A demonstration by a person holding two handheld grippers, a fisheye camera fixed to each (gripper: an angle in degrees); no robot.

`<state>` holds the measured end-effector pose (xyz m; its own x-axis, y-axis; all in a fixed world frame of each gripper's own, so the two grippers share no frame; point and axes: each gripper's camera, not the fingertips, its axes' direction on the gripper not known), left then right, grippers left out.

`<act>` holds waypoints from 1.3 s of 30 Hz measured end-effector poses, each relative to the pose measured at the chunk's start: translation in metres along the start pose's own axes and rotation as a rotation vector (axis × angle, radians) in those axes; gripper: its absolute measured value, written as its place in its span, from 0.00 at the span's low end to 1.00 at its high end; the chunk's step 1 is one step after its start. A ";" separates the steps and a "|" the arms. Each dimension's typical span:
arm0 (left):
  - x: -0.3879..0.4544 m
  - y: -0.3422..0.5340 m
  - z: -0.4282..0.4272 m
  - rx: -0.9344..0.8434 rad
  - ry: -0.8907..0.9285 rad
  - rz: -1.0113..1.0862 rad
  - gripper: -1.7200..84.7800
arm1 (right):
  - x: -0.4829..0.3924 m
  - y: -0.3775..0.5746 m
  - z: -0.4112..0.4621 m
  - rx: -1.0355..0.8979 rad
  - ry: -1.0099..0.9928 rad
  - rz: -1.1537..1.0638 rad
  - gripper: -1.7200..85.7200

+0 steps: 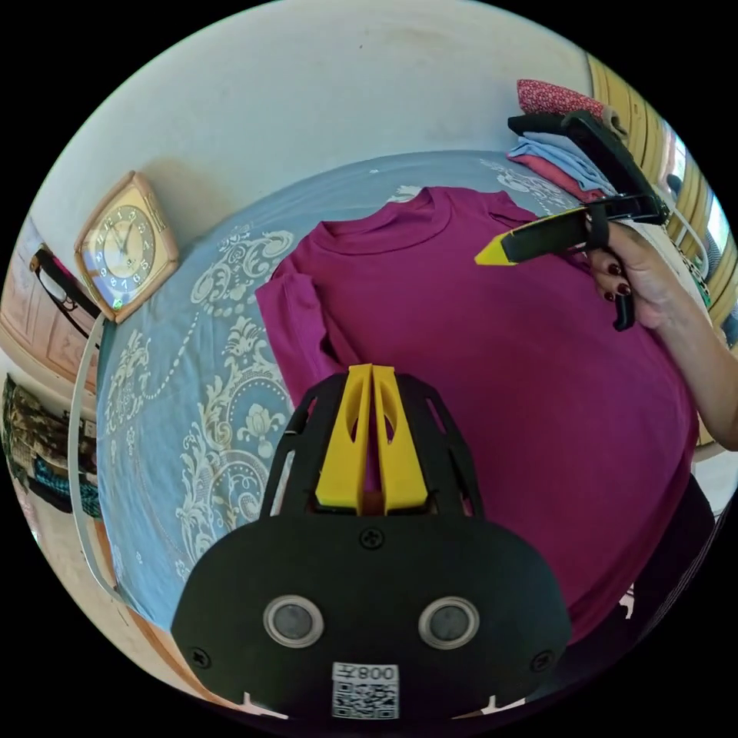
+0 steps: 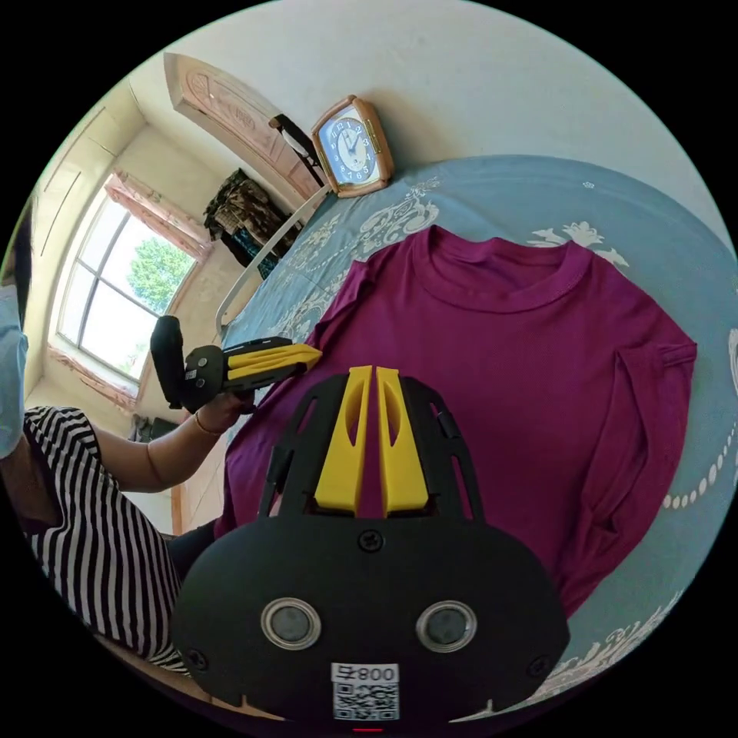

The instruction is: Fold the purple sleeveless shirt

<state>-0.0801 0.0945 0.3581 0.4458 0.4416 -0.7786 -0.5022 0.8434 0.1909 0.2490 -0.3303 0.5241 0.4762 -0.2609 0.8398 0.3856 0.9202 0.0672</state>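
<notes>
purple shirt (image 2: 492, 369) flat beneath 2 grippers (seemingly closed)

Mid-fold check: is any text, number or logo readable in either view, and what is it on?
On the clock: dial numerals, too small to read reliably.
On the sticker of the left tool: a short printed code, reversed, not legible.
On the right tool: the same kind of sticker, likewise not legible.
On the purple shirt: no print or logo visible.
</notes>
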 end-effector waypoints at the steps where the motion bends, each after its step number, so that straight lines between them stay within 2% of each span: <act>1: 0.004 0.000 -0.005 0.011 -0.024 0.007 0.02 | -0.004 0.003 0.003 -0.012 -0.009 -0.011 0.03; 9: -0.011 0.007 -0.037 0.112 -0.087 -0.109 0.02 | -0.041 -0.005 0.044 -0.125 -0.112 -0.133 0.03; 12: -0.027 0.005 -0.029 0.054 -0.094 -0.180 0.02 | -0.056 0.003 0.054 -0.164 -0.122 -0.169 0.03; 17: -0.038 -0.001 0.004 -0.072 0.076 -0.182 0.02 | -0.066 0.031 0.062 -0.250 -0.078 -0.162 0.02; 21: -0.038 0.000 -0.003 -0.062 0.040 -0.152 0.02 | -0.066 0.054 0.046 -0.225 -0.100 -0.138 0.02; 25: -0.041 0.008 -0.033 0.075 -0.001 -0.146 0.02 | -0.067 0.100 -0.007 -0.108 -0.037 -0.105 0.02; 28: -0.035 0.003 -0.049 0.173 0.096 -0.071 0.02 | -0.057 0.154 -0.067 0.018 0.096 -0.019 0.02; 34: 0.011 -0.057 -0.038 0.159 0.339 0.207 0.02 | -0.034 0.254 -0.154 0.124 0.453 0.186 0.02; 39: 0.052 -0.114 -0.012 0.098 0.420 0.352 0.02 | -0.011 0.284 -0.173 0.117 0.462 0.258 0.02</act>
<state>-0.0082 0.0175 0.2886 -0.0806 0.5589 -0.8253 -0.4873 0.7002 0.5218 0.4897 -0.1166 0.4413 0.8517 -0.0988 0.5146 0.1323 0.9908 -0.0286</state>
